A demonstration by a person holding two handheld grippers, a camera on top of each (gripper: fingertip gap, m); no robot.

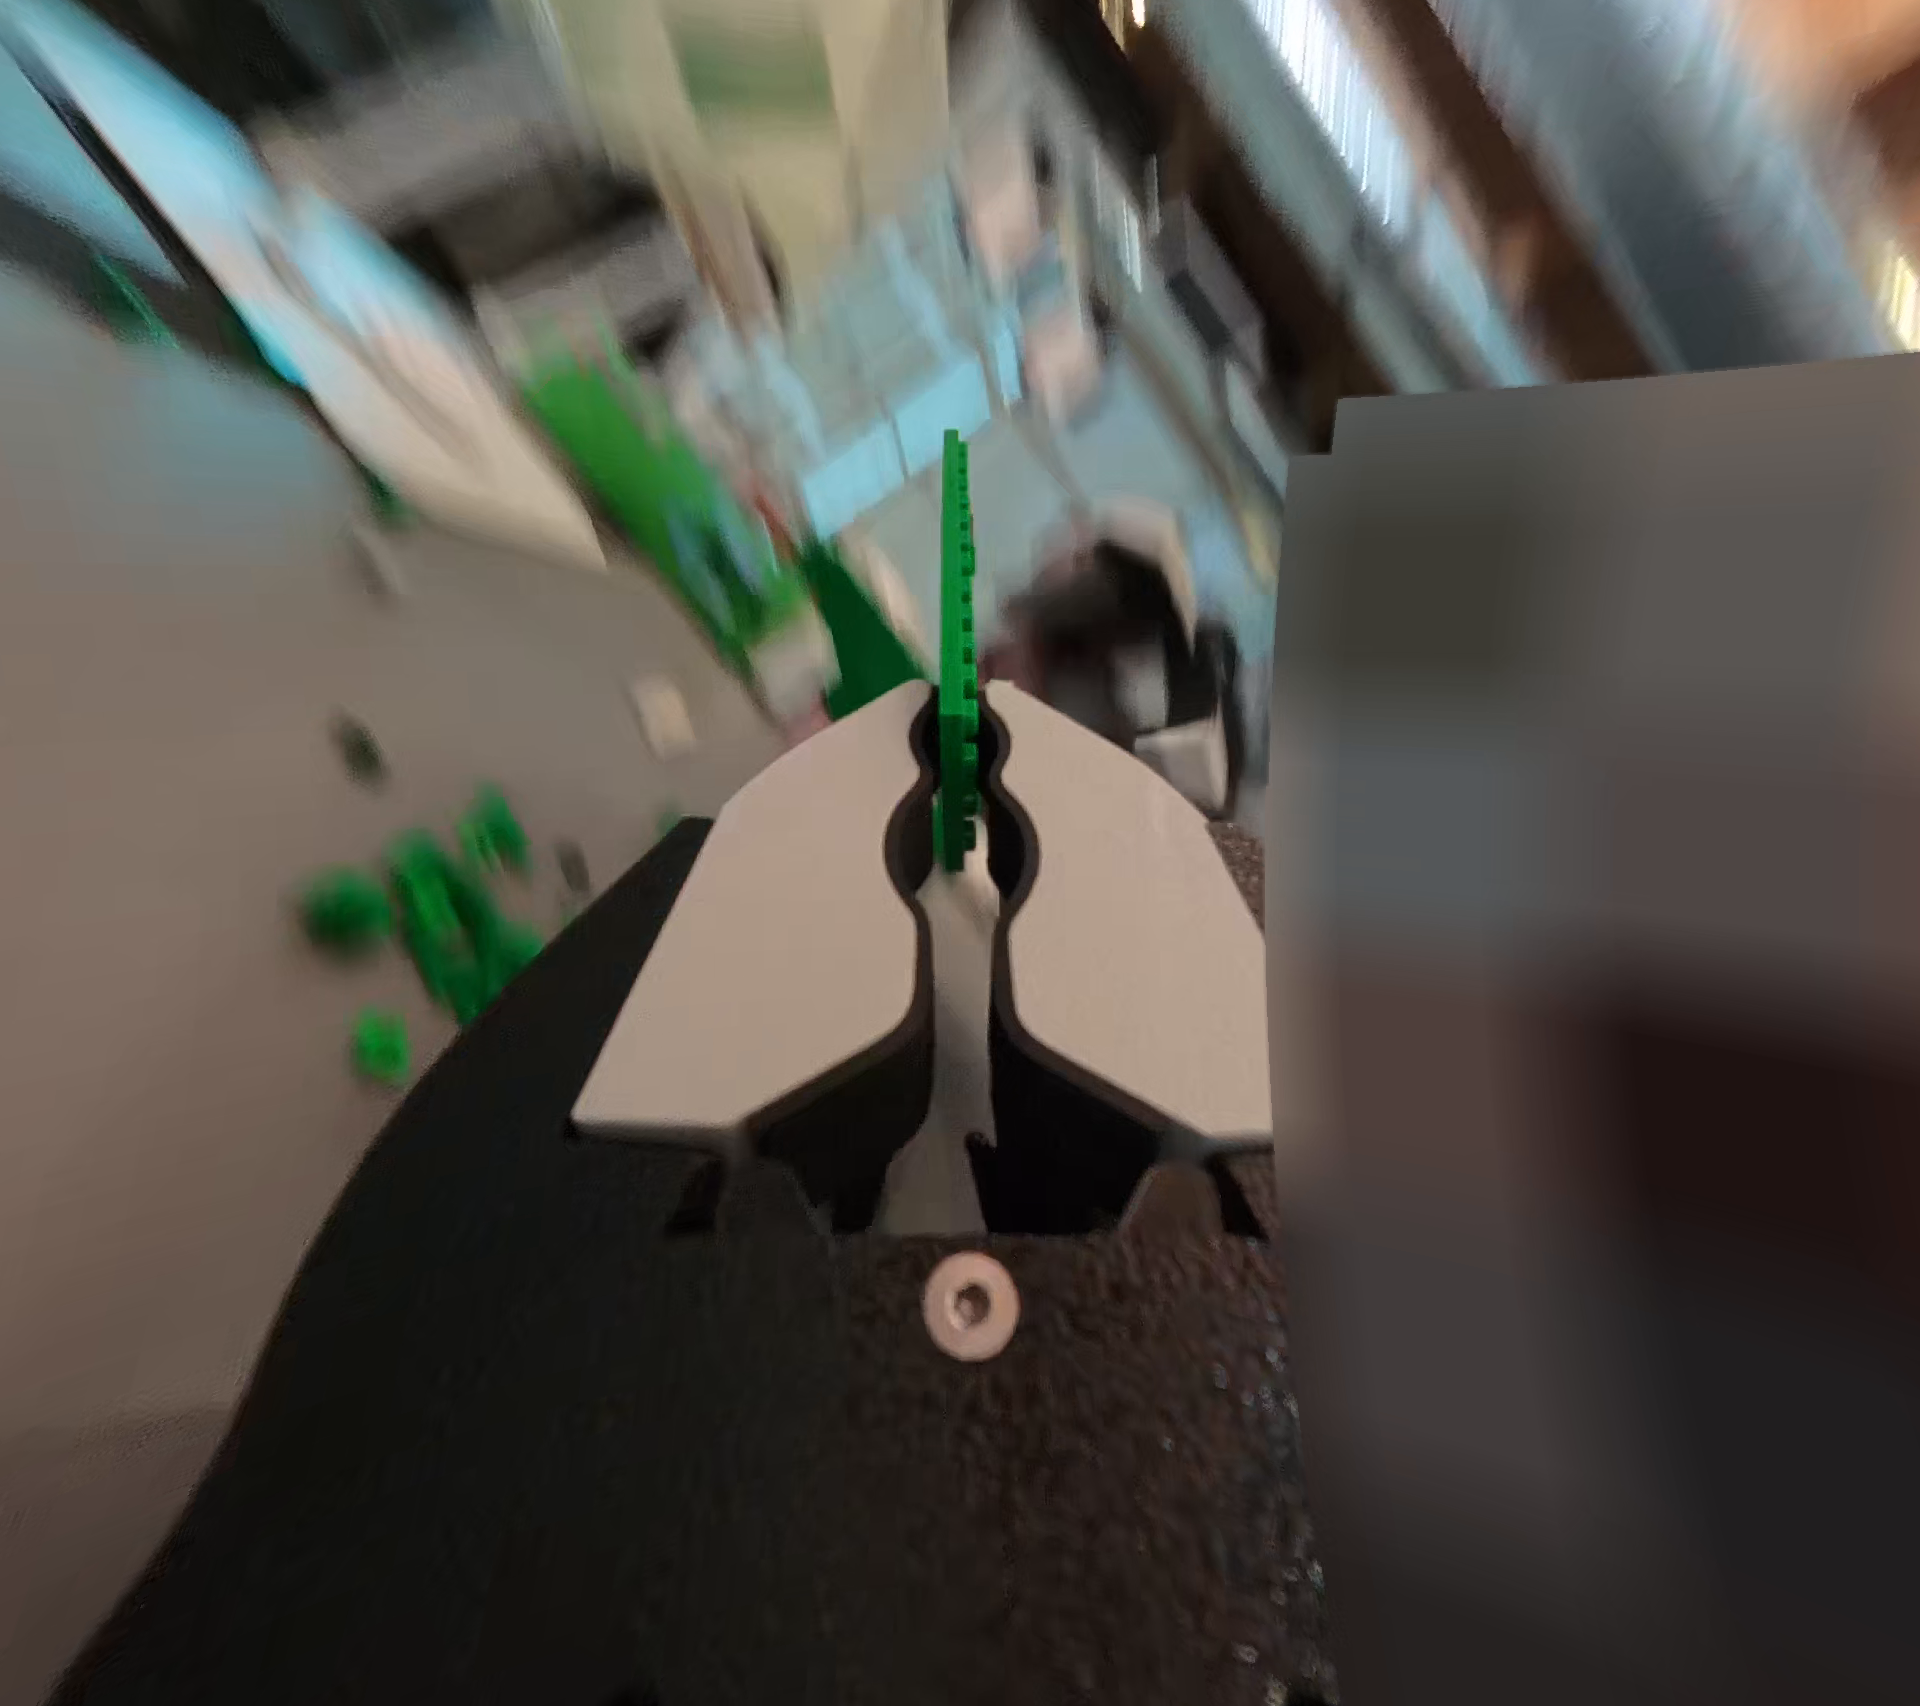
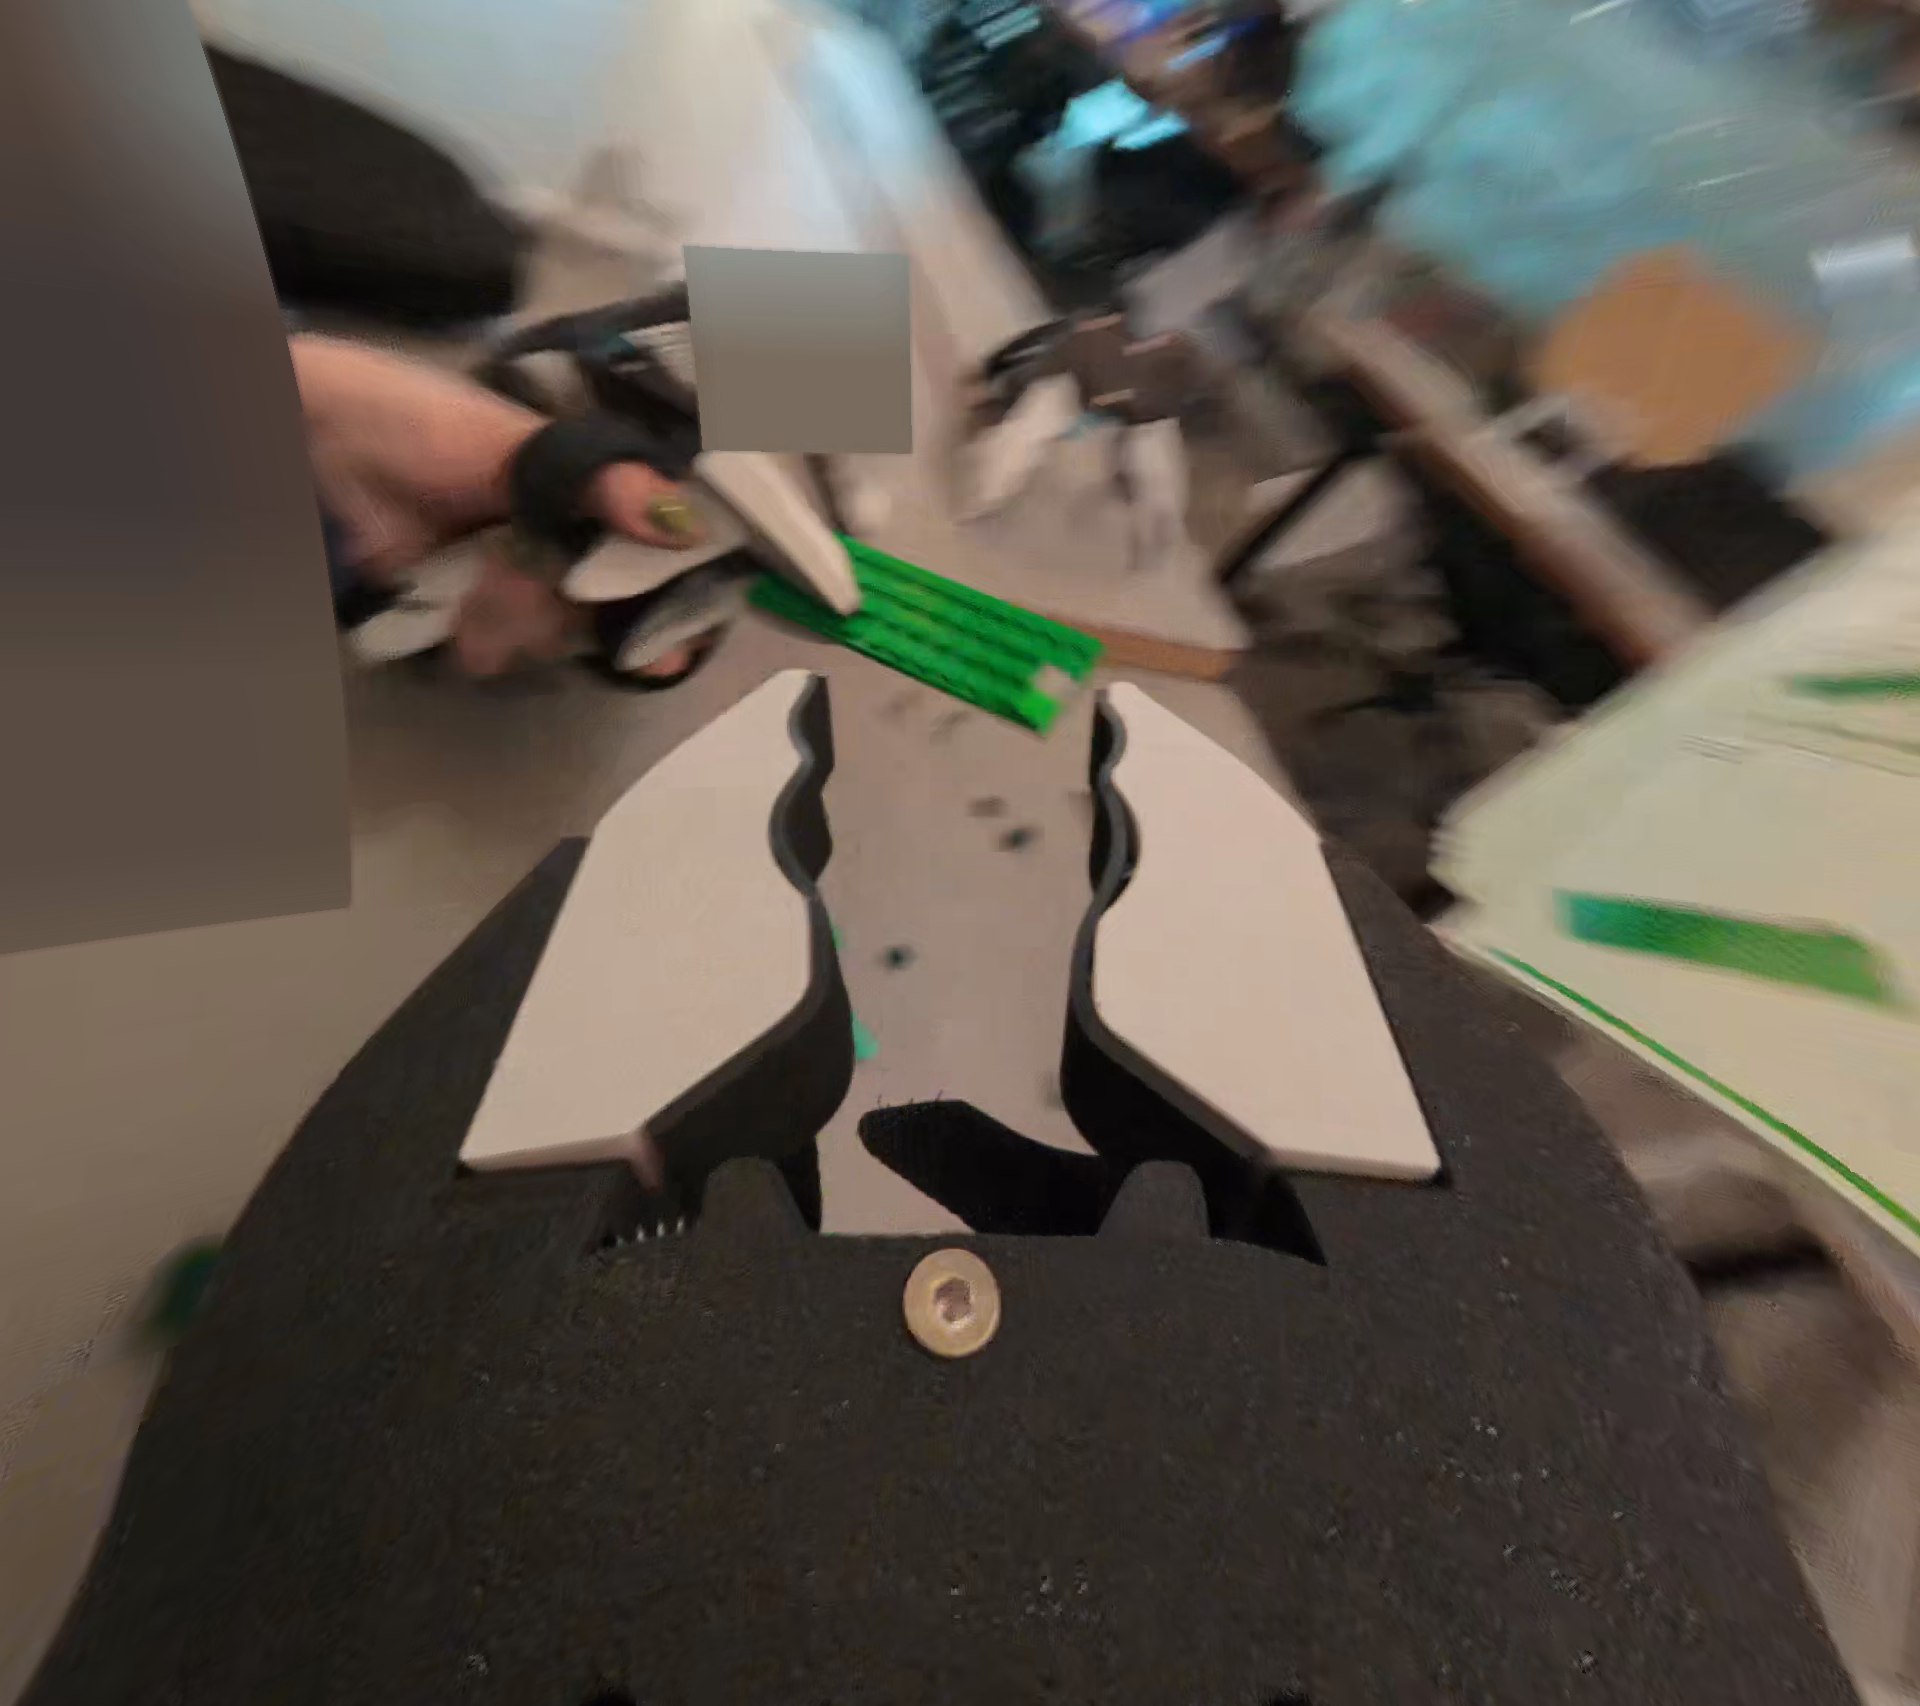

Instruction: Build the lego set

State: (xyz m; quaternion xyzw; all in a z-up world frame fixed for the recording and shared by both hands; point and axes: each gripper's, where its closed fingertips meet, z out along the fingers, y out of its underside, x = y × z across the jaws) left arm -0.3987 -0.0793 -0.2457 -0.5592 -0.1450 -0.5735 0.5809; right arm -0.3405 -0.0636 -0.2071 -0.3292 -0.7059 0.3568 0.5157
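Your left gripper (image 1: 958, 721) has its fingers clamped narrow on a thin green studded plate (image 1: 954, 576), held edge-on, in the air. Your right gripper (image 2: 956, 711) stands wide with nothing between the fingers; the plate's free end (image 2: 966, 648) hangs just ahead of them, untouched. Loose green bricks (image 1: 426, 918) lie on the grey bench (image 1: 187, 617). Room behind is motion-blurred; a white printed sheet (image 2: 1714, 835) sits to the right.

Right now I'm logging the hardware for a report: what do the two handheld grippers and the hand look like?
Both grippers, left and right, have pale grey fingers with wavy dark inner pads on a black grainy body with a silver screw. The hand wears a black strap.
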